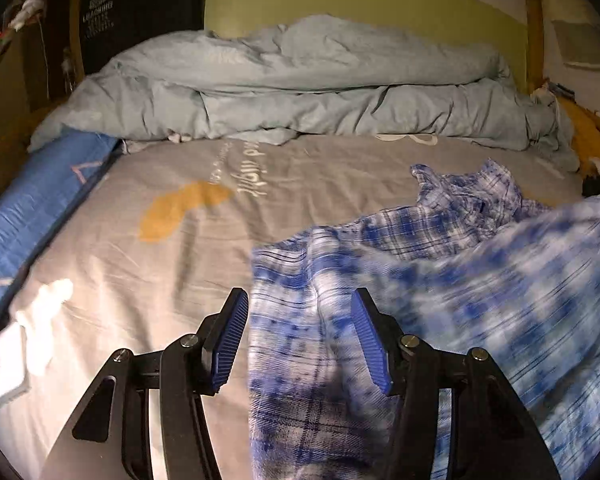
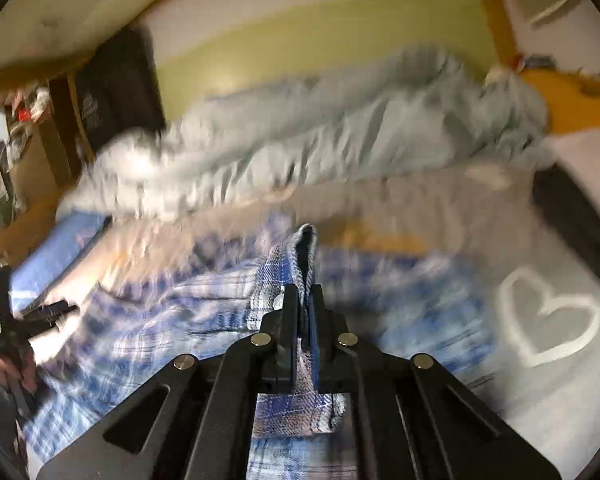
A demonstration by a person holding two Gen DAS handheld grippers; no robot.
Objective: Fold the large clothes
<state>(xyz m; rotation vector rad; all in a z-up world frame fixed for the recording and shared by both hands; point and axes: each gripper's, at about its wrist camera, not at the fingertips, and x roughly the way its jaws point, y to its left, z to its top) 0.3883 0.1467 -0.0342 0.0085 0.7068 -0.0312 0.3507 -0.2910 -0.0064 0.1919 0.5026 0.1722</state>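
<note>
Right gripper [image 2: 305,304] clenched on a bunched edge of the plaid shirt [image 2: 148,320], cloth sticking up past the fingertips. Left gripper [image 1: 300,340] half open around another fold of the shirt, pads not yet pressing. Shirt crumpled on the grey bed sheet [image 1: 172,248], well in front of the pale blue duvet [image 1: 292,92]. Better to close the left fully on one single layer before lifting, then pull both edges apart to flatten.

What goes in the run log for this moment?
left gripper: open, plaid shirt between fingers | right gripper: shut on shirt fold | shirt: crumpled on grey bedsheet | fold: not yet done
</note>
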